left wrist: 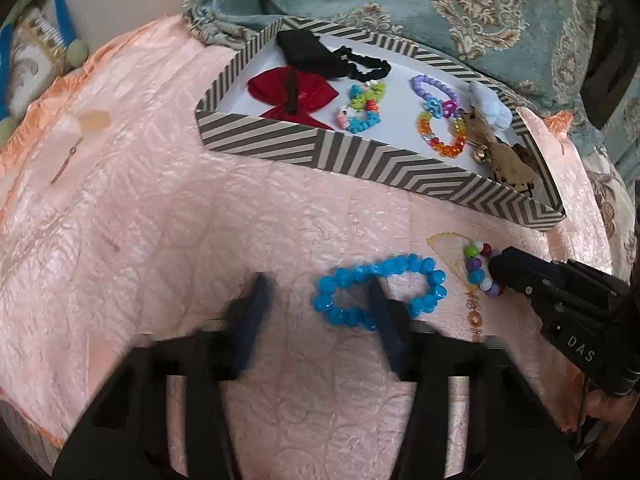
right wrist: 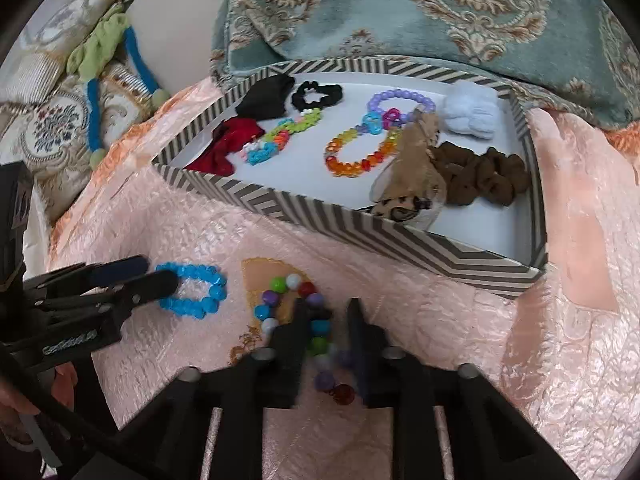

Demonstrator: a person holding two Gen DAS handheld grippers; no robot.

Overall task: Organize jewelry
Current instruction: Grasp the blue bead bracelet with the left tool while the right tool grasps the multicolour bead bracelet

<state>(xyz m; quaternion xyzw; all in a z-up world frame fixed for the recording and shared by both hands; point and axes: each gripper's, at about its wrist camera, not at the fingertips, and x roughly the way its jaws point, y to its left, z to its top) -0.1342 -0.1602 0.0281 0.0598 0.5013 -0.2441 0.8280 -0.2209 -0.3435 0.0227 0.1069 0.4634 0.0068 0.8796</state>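
On the peach quilt [left wrist: 160, 200] we are mid-pickup — our left gripper [left wrist: 316, 308] straddles the blue bead bracelet [left wrist: 380, 292], jaws narrowing but not gripping. Our right gripper [right wrist: 328, 320] pinches the multicoloured bead bracelet [right wrist: 288, 292]; next we lift both into the striped box [right wrist: 320, 224].

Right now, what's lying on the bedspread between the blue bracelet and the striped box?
Nothing: in both wrist views only bare pink bedspread separates the blue bracelet from the striped box.

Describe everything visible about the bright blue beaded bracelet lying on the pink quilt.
The bright blue beaded bracelet is a closed loop of chunky, glossy, translucent beads, plastic by their look. It lies flat as a stretched oval on the pink quilted bedspread, outside the striped tray. One finger of the left gripper stands inside the loop, the other outside; no pinch shows.
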